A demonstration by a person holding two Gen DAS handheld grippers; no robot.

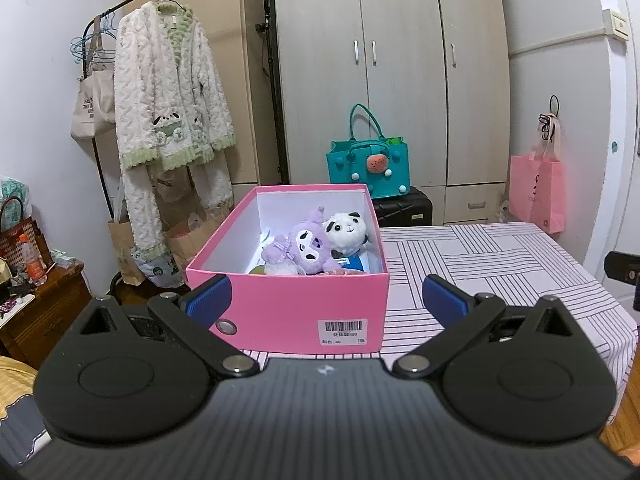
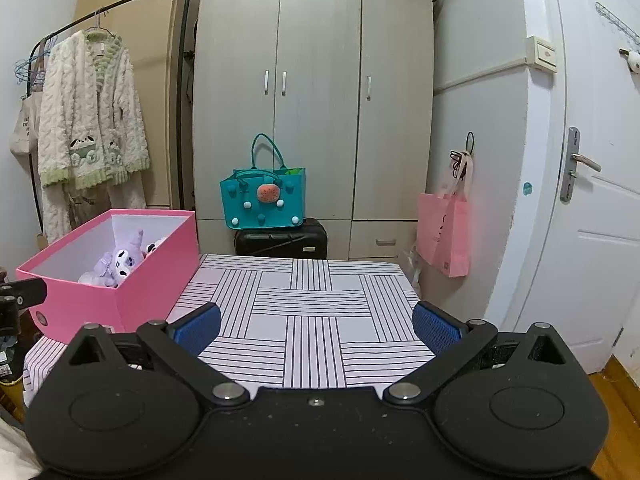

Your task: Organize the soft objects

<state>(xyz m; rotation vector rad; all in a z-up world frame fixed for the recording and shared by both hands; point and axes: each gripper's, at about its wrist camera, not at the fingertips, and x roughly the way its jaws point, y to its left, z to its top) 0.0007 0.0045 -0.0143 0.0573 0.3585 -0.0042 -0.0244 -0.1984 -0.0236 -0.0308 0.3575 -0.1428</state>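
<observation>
Pink cardboard shoebox without a lid (image 1: 288, 308) sits on the left part of a table covered in a white cloth with thin dark stripe blocks (image 1: 480, 264), and it already holds the soft toys: a purple plush character with a white face (image 1: 300, 246) lies against a white panda plush wearing blue (image 1: 347, 232), both tucked toward the far right corner of the box, with a hint of other soft items beneath them that cannot be made out. From the left wrist view, the left gripper (image 1: 326, 300) hovers low just in front of the near wall of the box, its blue-padded fingers spread wide and empty, roughly framing the box as if lined up with it. From the right wrist view, the right gripper (image 2: 316, 326) is also spread wide and holds nothing, poised over the bare striped cloth to the right of the box. No loose toys show on the cloth in either view, so the gathering seems largely done, though parts of the table are hidden behind the grippers. Behind the table stand a grey wardrobe (image 2: 316, 92), a teal felt handbag (image 2: 262, 202) on a black case, and a fluffy cream robe on a rail (image 1: 168, 88).
</observation>
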